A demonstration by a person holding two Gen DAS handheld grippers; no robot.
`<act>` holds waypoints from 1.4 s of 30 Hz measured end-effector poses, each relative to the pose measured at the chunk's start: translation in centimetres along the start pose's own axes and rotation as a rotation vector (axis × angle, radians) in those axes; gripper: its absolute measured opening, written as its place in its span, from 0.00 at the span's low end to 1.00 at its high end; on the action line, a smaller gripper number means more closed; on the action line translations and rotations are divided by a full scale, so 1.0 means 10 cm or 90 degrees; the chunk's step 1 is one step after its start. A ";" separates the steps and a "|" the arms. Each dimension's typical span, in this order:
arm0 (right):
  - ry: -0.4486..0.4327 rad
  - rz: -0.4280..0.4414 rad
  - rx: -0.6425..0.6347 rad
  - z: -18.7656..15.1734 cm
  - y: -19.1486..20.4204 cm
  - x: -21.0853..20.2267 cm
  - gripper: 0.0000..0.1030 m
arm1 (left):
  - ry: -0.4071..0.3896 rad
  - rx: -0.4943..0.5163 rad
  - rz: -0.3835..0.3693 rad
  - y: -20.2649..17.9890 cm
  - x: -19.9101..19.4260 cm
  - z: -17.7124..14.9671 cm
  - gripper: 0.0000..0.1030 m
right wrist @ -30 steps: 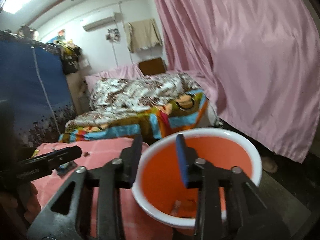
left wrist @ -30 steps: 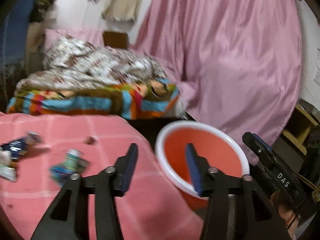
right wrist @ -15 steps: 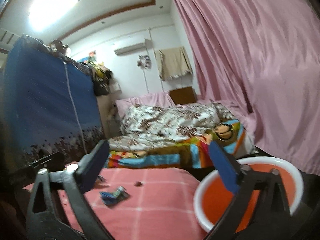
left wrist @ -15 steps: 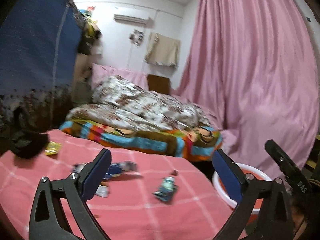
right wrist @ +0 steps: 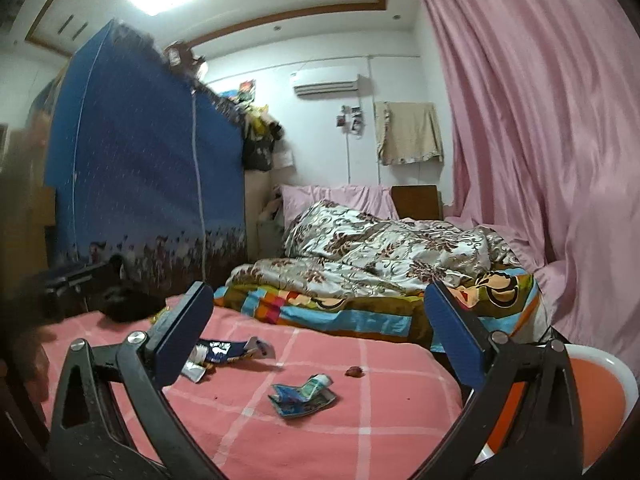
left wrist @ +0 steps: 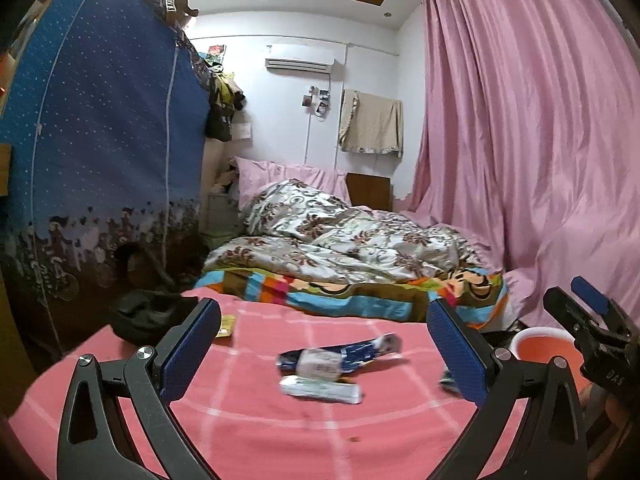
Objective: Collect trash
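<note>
A: Where's the trash?

B: On the pink checked tablecloth (left wrist: 256, 432). A crumpled blue-and-white wrapper (left wrist: 340, 356) lies dead ahead of the left gripper (left wrist: 320, 356), long axis crosswise.

A: And the right gripper (right wrist: 316, 344)?

B: Nearer the small blue foil packet (right wrist: 302, 394). Both grippers gape wide, empty. The orange, white-rimmed basin (right wrist: 600, 396) sits right.

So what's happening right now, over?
Both grippers open, empty. Wrappers on table, none in the way. Bucket at right.
</note>
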State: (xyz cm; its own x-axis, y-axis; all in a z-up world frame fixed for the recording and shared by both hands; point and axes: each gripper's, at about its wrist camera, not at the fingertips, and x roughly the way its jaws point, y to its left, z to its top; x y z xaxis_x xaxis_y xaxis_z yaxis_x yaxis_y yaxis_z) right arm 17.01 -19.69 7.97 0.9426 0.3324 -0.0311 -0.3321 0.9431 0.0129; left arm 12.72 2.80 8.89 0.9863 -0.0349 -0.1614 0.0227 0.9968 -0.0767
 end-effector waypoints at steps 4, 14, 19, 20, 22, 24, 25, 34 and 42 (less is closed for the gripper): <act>0.036 0.001 -0.019 -0.08 0.08 0.15 1.00 | 0.008 0.008 0.005 0.11 0.04 -0.10 0.98; 0.219 -0.015 0.028 -0.37 -0.06 0.73 1.00 | 0.197 -0.016 -0.010 0.18 0.63 -0.25 0.98; 0.283 -0.006 0.053 -0.49 -0.13 0.90 1.00 | 0.289 -0.057 -0.026 0.24 0.93 -0.36 0.97; 0.295 -0.003 0.055 -0.52 -0.13 0.93 1.00 | 0.299 -0.066 -0.030 0.28 0.96 -0.38 0.97; 0.326 0.005 0.059 -0.58 -0.13 1.00 0.95 | 0.321 -0.087 -0.039 0.33 1.03 -0.41 0.87; 0.345 0.012 0.060 -0.62 -0.09 1.06 0.91 | 0.349 -0.108 -0.052 0.36 1.14 -0.44 0.73; 0.355 0.017 0.060 -0.64 -0.07 1.09 0.89 | 0.364 -0.117 -0.055 0.38 1.19 -0.46 0.65; 0.396 0.042 0.047 -0.74 0.00 1.21 0.75 | 0.416 -0.132 -0.077 0.36 1.41 -0.49 0.39; 0.409 0.064 0.031 -0.77 0.06 1.25 0.56 | 0.417 -0.094 -0.096 0.25 1.40 -0.50 0.18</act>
State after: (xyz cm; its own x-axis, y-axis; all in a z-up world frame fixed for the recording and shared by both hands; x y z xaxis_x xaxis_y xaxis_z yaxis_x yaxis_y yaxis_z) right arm 28.32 -14.97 -0.11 0.6944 0.3675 -0.6187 -0.4010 0.9115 0.0914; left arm 25.73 4.49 1.48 0.6706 -0.2558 -0.6963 0.0842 0.9588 -0.2712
